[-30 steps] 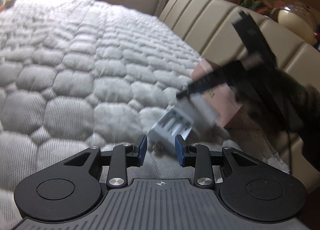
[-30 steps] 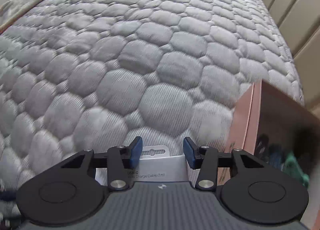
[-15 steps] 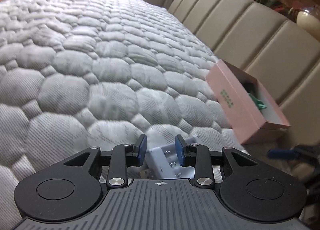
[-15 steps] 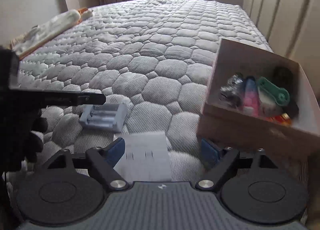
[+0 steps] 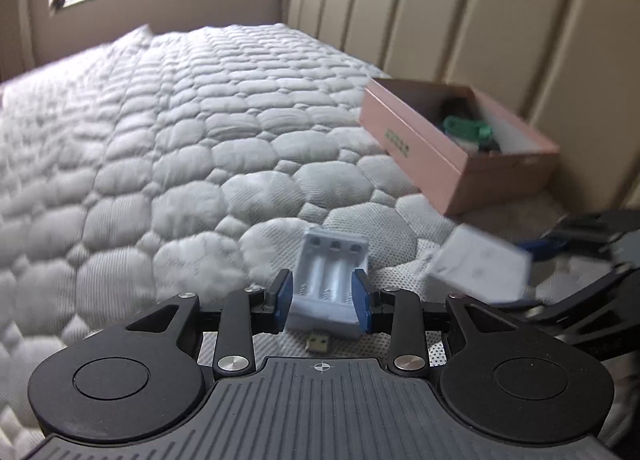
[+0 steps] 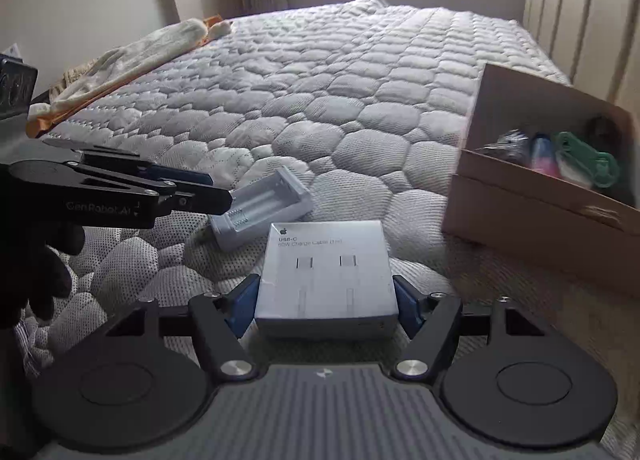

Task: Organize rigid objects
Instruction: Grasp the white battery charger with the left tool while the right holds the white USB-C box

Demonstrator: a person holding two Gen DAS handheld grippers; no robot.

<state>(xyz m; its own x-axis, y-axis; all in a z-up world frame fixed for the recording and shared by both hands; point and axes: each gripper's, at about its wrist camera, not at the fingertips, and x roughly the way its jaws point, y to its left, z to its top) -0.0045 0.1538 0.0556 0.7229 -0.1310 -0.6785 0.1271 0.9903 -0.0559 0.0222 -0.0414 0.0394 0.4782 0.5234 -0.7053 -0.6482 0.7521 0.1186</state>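
A white battery charger (image 5: 330, 280) lies on the quilted bed, its USB plug toward me. My left gripper (image 5: 322, 298) straddles its near end; the jaws are opening and the pads flank its sides without a clear squeeze. From the right wrist view the left gripper (image 6: 220, 189) hovers over the charger (image 6: 264, 207). A white USB-C cable box (image 6: 326, 272) sits between the fingers of my right gripper (image 6: 326, 304); the jaws are closing and both pads touch its sides. The same box (image 5: 476, 272) looks blurred and tilted in the left wrist view.
An open pink box (image 5: 408, 147) stands by the padded headboard (image 5: 440, 11) and holds a green item (image 6: 588, 163) and several other small things. A pale cloth (image 6: 132, 63) lies along the bed's far left edge. A dark gloved hand (image 6: 40, 260) holds the left gripper.
My right gripper let go of the cable box's top, drew back, opened wide and now closes across its sides. My left gripper came down around the charger, and its view swung toward the pink box.
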